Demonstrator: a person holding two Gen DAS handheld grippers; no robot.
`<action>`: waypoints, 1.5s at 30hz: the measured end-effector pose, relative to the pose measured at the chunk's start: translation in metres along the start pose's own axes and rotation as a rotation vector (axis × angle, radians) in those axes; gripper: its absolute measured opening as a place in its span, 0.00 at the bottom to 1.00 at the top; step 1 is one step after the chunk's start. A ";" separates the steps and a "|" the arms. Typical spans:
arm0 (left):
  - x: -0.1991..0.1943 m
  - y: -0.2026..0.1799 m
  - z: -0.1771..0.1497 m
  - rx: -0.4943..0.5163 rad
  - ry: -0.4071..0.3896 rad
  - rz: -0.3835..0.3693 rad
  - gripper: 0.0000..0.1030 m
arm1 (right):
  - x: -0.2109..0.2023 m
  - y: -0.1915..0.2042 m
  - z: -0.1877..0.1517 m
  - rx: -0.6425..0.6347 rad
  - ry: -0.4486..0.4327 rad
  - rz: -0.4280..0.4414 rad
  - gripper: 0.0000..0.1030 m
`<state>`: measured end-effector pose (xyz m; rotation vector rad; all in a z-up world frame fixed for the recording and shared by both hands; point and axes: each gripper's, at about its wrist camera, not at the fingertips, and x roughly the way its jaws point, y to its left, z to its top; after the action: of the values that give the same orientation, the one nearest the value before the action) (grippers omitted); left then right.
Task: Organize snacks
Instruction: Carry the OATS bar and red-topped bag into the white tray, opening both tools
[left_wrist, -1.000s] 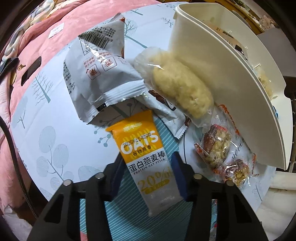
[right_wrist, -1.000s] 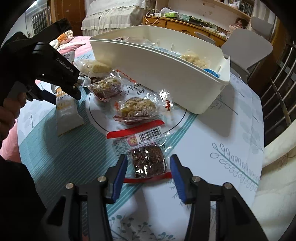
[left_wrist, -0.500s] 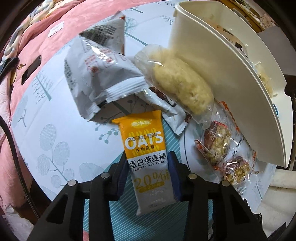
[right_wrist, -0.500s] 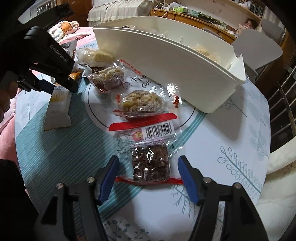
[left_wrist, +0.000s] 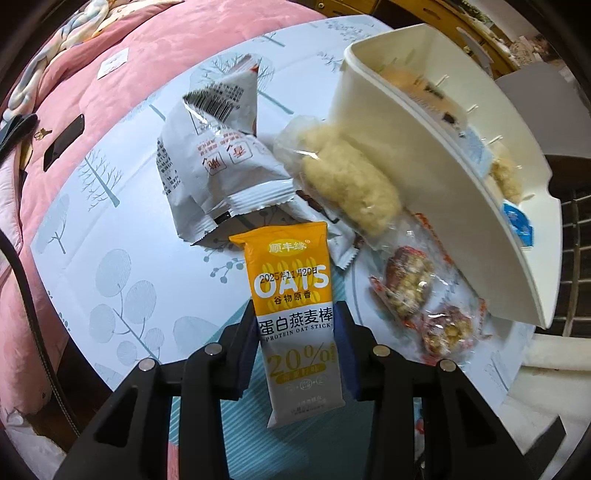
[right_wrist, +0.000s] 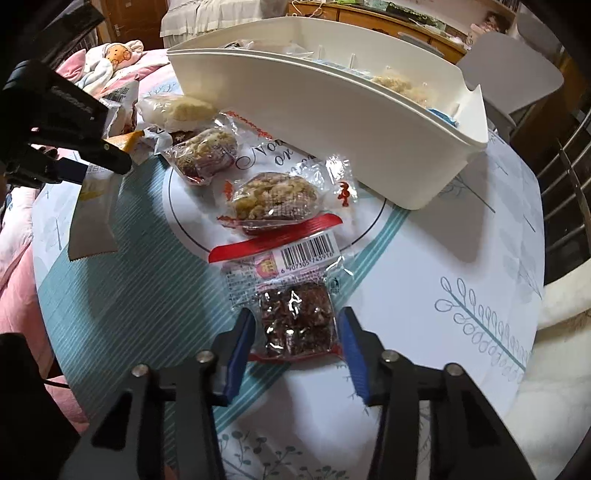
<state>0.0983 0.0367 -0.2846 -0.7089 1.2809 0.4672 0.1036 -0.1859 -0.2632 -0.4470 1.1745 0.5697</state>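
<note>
Left tool (left_wrist: 297, 332) clenched on oat bar (left_wrist: 295, 306), now lifted clear of bench (left_wrist: 110, 229); a second ago the bar lay flat between wider pads. Right tool (right_wrist: 295, 332) closing around dark brownie pack (right_wrist: 295, 321) on the bench; pads just beside it, not yet pressing, narrower than half a second ago. Beyond: nut packs (right_wrist: 273, 199), puffed-rice pack (left_wrist: 351, 192), grey bags (left_wrist: 218, 166), white bin (right_wrist: 332, 122) unmoved

oat bar wrapper (left_wrist: 295, 317) orange over white, white "oats" lettering; bin (right_wrist: 332, 122) cream; tablecloth (left_wrist: 122, 236) pale with teal trees, teal stripes lower frame; blanket (left_wrist: 122, 55) pink, upper left; dark brown snack (right_wrist: 295, 321) in clear red-edged wrap; gripper pads (right_wrist: 240, 343) blue
</note>
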 end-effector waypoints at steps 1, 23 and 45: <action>-0.002 -0.001 -0.003 0.007 0.000 -0.001 0.36 | 0.000 -0.002 0.001 0.017 0.006 0.011 0.39; -0.100 -0.034 0.001 0.287 0.066 -0.089 0.37 | -0.067 -0.038 -0.005 0.313 -0.088 0.023 0.39; -0.134 -0.134 0.071 0.531 0.059 -0.101 0.37 | -0.107 -0.070 0.095 0.371 -0.297 -0.024 0.40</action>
<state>0.2062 0.0013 -0.1173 -0.3371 1.3409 0.0142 0.1872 -0.2026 -0.1284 -0.0549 0.9592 0.3696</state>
